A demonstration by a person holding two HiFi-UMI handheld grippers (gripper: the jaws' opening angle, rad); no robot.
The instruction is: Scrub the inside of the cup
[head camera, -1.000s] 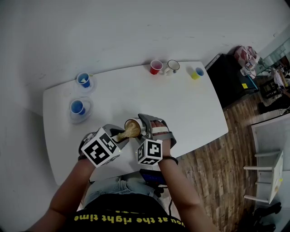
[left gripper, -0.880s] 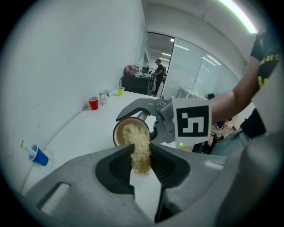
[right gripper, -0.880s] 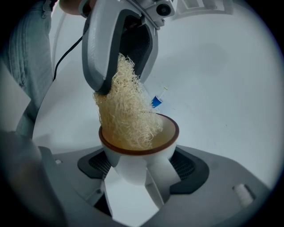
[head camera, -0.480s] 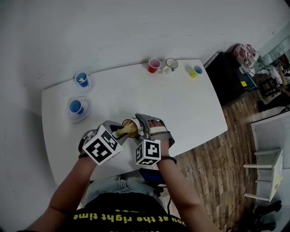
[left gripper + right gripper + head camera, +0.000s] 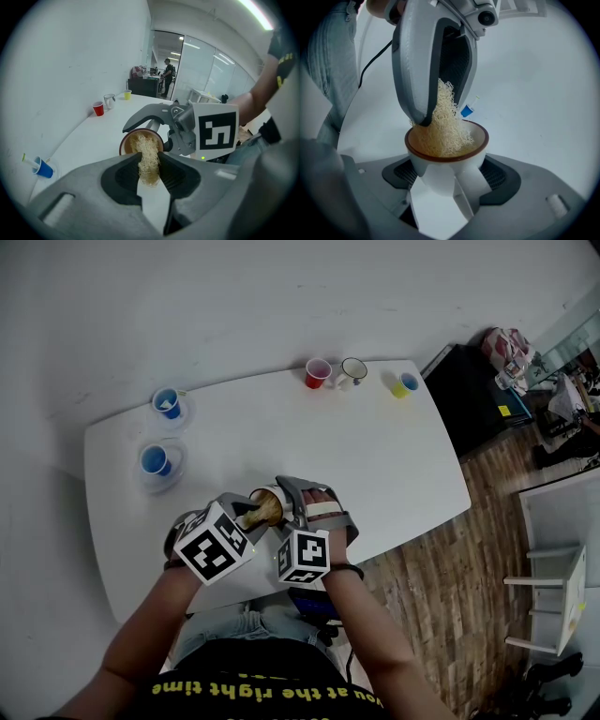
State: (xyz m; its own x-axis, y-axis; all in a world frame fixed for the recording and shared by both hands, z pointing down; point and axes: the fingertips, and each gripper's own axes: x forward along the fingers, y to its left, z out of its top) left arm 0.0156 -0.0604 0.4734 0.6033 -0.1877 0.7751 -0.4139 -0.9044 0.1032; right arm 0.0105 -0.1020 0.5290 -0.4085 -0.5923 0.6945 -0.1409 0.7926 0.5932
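**Head view and both gripper views.** The white counter [image 5: 394, 456] stands against a pale wall, with wood floor [image 5: 469, 596] to its right. At the near edge of the counter, in front of the person, the right tongs [image 5: 447, 177] pinch a white cup [image 5: 437, 183] with a brown rim, one pad on each side of its wall. The cup's mouth is turned toward the left tongs [image 5: 150, 165]. The left tongs pinch a straw-coloured fibrous scrubber [image 5: 145, 146], whose free end sits inside the cup and fills much of its opening. Along the far edge of the counter stand a red cup [image 5: 317, 373], a white mug [image 5: 353, 370] just beside it, and a yellow cup [image 5: 404, 385] farther right. At the far left, two blue cups [image 5: 168, 404] [image 5: 156, 461] each rest on a clear saucer, well apart from the tongs.
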